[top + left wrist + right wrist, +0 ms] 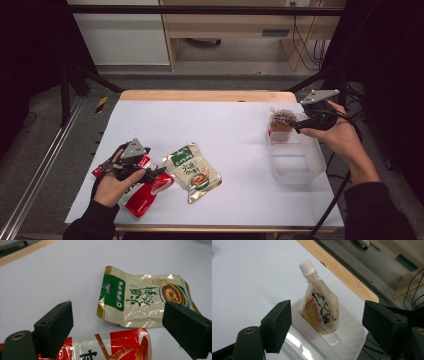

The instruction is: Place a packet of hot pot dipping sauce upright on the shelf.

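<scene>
Glossy crinkled foil pouch [145, 303]; shiny red plastic wrapper [112, 346]; clear smooth plastic tub [296, 161]; matt white worktop [220, 125], wood-edged; spouted pouch [320, 311] looks like soft translucent plastic.

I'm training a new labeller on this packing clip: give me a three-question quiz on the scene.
1. Which item stands in the clear bin?
2. True or false: the right gripper is shut on the spout pouch.
3. Which packet lies under the left gripper: A green packet, B red packet?

Key: 1 the spout pouch; 2 false, its fingers are open and clear of the pouch; 3 B.
</scene>
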Tool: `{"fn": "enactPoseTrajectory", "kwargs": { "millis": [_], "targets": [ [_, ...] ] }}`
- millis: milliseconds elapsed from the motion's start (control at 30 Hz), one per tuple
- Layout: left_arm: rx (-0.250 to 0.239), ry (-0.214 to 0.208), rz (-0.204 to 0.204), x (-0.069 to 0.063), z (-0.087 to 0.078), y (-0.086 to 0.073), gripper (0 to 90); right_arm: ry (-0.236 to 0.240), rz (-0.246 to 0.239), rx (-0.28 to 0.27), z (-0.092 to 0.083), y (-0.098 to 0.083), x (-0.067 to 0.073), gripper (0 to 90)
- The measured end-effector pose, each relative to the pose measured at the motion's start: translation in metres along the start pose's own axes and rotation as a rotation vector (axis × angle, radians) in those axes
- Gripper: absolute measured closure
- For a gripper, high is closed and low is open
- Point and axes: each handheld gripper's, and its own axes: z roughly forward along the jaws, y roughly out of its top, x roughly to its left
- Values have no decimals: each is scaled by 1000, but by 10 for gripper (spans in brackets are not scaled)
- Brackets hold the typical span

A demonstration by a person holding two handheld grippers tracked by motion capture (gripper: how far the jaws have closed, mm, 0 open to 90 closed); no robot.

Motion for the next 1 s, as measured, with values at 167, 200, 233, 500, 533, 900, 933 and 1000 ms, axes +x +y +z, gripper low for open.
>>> {"fn": "enactPoseTrajectory", "kwargs": {
  "millis": [167, 200, 233, 500, 533, 900, 933, 1000],
  "targets": [
    [-13, -18, 7, -4, 6, -1, 94, -34, 58, -81, -17, 1, 27, 189],
    [-13, -15, 7, -5, 7, -1, 93, -40, 68, -102, -21, 1, 37, 189],
    [-12, -13, 9, -6, 8, 0, 93, -43, 72, -115, -23, 2, 43, 189],
    [0, 4, 17, -5, 8, -4, 99, -44, 67, -151, -28, 4, 114, 184],
    [0, 5, 12, -5, 8, -4, 99, -44, 67, -151, -28, 4, 114, 184],
    [-7, 19, 6, -3, 5, -3, 98, 11, 26, -132, 5, 10, 178, 192],
    [-6, 19, 7, -3, 4, -3, 98, 21, 29, -136, 8, 11, 184, 189],
    [-8, 19, 7, -3, 4, -3, 99, 54, 23, -136, 15, 13, 199, 184]
  ]
}}
